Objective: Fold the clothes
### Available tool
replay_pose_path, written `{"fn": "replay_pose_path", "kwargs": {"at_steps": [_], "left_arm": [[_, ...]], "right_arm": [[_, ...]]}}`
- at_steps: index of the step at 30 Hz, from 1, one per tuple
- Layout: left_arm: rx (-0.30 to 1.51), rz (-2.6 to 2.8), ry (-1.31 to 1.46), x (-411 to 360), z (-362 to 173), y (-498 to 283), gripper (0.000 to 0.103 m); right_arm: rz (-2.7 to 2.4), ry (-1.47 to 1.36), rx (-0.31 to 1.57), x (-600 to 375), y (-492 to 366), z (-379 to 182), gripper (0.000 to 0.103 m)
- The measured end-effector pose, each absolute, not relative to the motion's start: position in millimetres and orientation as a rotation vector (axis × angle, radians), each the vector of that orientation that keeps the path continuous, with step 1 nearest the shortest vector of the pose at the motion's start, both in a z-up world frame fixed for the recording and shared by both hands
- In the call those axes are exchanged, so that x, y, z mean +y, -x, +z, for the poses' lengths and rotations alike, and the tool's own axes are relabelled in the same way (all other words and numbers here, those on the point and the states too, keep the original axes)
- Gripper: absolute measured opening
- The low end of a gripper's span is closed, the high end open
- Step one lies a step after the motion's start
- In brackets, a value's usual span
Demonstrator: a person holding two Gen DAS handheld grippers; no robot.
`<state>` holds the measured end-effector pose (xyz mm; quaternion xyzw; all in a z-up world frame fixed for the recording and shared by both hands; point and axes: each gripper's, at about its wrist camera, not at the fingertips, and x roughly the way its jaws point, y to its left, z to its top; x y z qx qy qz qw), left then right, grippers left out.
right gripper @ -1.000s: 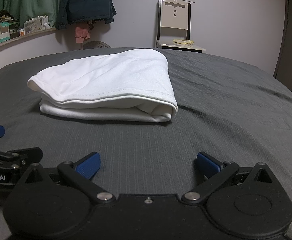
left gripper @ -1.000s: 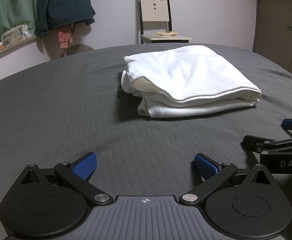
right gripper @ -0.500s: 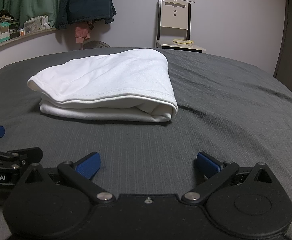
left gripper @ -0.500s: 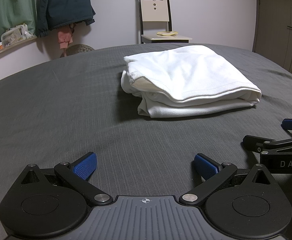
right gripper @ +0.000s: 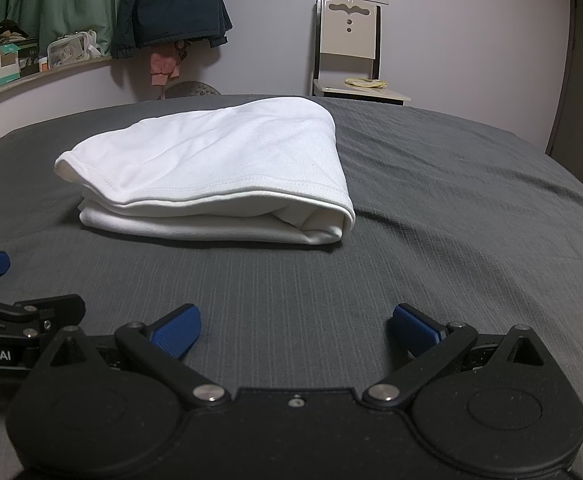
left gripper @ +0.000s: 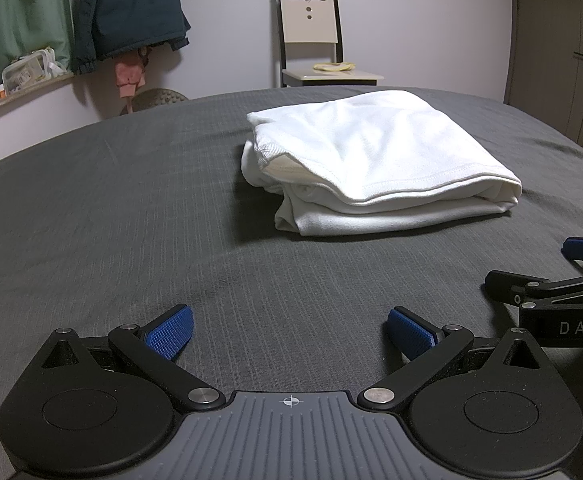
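Note:
A white garment [left gripper: 375, 164] lies folded in a thick stack on the dark grey bed cover [left gripper: 131, 208]; in the right wrist view the same folded garment [right gripper: 219, 168] sits ahead and to the left. My left gripper [left gripper: 290, 331] rests low over the cover, well short of the garment, open with nothing between its blue pads. My right gripper [right gripper: 295, 326] is likewise open and empty, near the cover. Each gripper shows at the edge of the other's view: the right one [left gripper: 563, 280], the left one [right gripper: 11, 304].
A pale chair [left gripper: 311, 44] stands against the far wall behind the bed. Dark and green coats [left gripper: 127, 12] hang at the left above a cluttered shelf [right gripper: 19, 64]. A door [left gripper: 551, 40] is at the right. Bare cover lies all around the garment.

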<state>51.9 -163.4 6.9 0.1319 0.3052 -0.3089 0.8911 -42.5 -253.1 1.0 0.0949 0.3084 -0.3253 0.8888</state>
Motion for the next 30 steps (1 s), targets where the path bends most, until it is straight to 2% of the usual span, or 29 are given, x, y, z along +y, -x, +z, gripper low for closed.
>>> {"fn": "replay_pose_path", "kwargs": {"at_steps": [30], "left_arm": [[0.629,-0.586,-0.268,-162,8,-40,0.103]], "right_arm": [[-0.676,-0.197,0.641,-254,44,1,0.103]]}}
